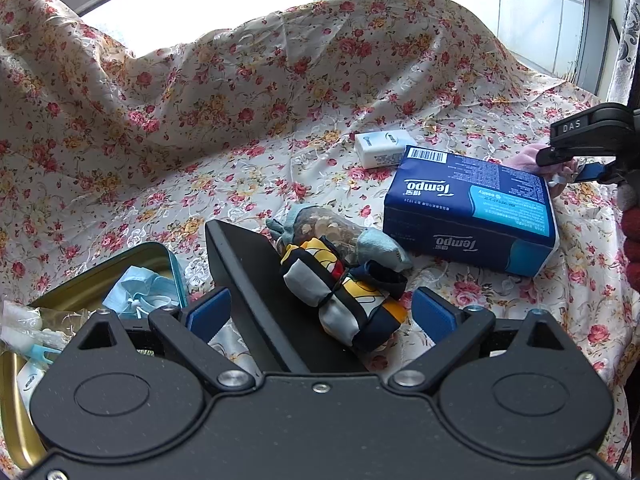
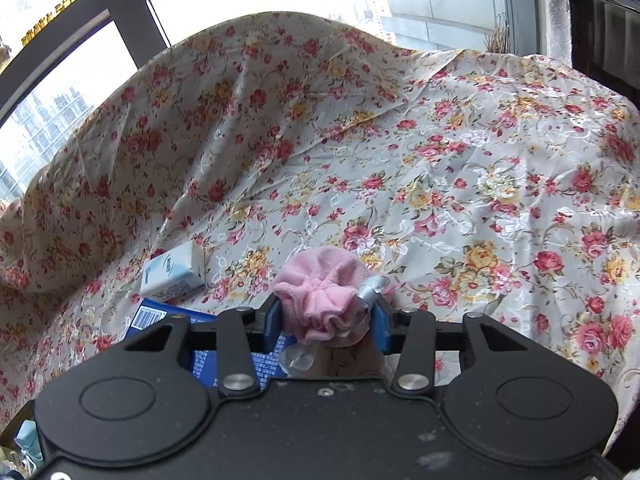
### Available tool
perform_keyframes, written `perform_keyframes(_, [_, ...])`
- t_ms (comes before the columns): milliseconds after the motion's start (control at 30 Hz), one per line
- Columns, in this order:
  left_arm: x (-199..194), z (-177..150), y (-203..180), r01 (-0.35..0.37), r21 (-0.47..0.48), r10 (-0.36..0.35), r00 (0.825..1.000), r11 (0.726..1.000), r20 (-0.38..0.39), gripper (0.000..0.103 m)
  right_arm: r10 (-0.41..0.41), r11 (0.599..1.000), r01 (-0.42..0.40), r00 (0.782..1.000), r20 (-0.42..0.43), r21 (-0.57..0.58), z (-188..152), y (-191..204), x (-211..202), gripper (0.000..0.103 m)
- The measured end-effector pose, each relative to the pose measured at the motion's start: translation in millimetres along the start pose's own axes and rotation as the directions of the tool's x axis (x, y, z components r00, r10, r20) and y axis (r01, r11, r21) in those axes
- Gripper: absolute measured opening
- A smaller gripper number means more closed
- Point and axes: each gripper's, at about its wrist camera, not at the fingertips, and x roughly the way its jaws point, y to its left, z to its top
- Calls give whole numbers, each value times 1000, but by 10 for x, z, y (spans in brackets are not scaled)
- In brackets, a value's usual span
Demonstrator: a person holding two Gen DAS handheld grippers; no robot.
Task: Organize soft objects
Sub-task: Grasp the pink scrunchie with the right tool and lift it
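**A:** Starting nearest you, how far along are you?

**B:** Partly there, I'd judge. Closest to my left gripper (image 1: pixel 320 312) is the gold tin (image 1: pixel 132 258), and it already holds some things: a light blue face mask (image 1: pixel 140 292) and some small wrapped bits I can't make out clearly. That gripper's fingers are spread wide with nothing between them, hovering over a rolled bundle of patterned socks (image 1: pixel 344 292) that lies loose on the floral cloth (image 1: pixel 200 140), partly on the black lid (image 1: pixel 256 280).

**A:** And your right hand?

**B:** My right gripper (image 2: pixel 326 320) is clamped on a pink fluffy cloth (image 2: pixel 320 292), scrunched between the blue pads (image 2: pixel 273 322), with a bit of silvery ribbon or wrap at its side. It's held up off the cloth, near the far end of the blue Tempo tissue pack (image 1: pixel 472 208).

**A:** What's left further out?

**B:** The tissue pack sits out in the open beyond the socks, and past it a small white pocket tissue pack (image 1: pixel 382 148) lies just beside its far corner. So four soft items are not yet put away, by my count, and the pink one is the step in hand
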Motion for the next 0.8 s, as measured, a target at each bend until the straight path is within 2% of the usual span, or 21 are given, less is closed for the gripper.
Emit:
perform_keyframes(367, [-12,-10,25,-6,-6,6,1000,1000,0,94,-28,1000,27,998,51,5,-35,-163,-259,34])
perform_keyframes(633, [-15,-9,32,-4,-9,4,1000,1000,1,94,-73,996,74,997,-19,59,-305,-421,-344,34])
perform_keyframes(733, [-15,-4,19,-3,-7,3,1000,1000,0,94,-94,993,95,995,-24,75,-369,-493,-367,36])
perform_keyframes(767, [-14,-5,16,-4,-7,4,1000,1000,0,94,-99,992,100,995,-15,77,-378,-501,-382,44])
perform_keyframes(800, [-13,-4,16,-4,-7,4,1000,1000,0,94,-105,991,104,995,-2,78,-379,-501,-399,58])
